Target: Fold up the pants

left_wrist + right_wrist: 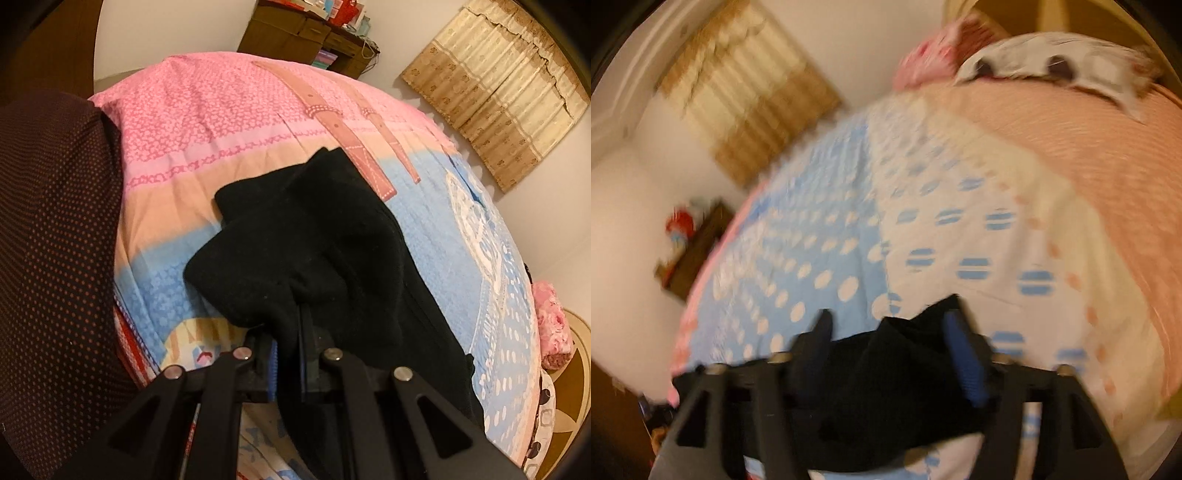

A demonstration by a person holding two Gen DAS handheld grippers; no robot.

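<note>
Black fleece pants lie bunched on the bed's patterned quilt, stretching away from my left gripper. The left gripper is shut on the near end of the pants, with the fabric pinched between its blue-padded fingers. In the blurred right wrist view, black pants fabric sits between the fingers of my right gripper. The right fingers stand fairly wide apart around the cloth, and I cannot tell whether they grip it.
A dark dotted cloth fills the left of the left wrist view. A brown cabinet stands beyond the bed, a beige curtain hangs on the wall, and pink bedding lies at the right. A pillow lies at the bed's far end.
</note>
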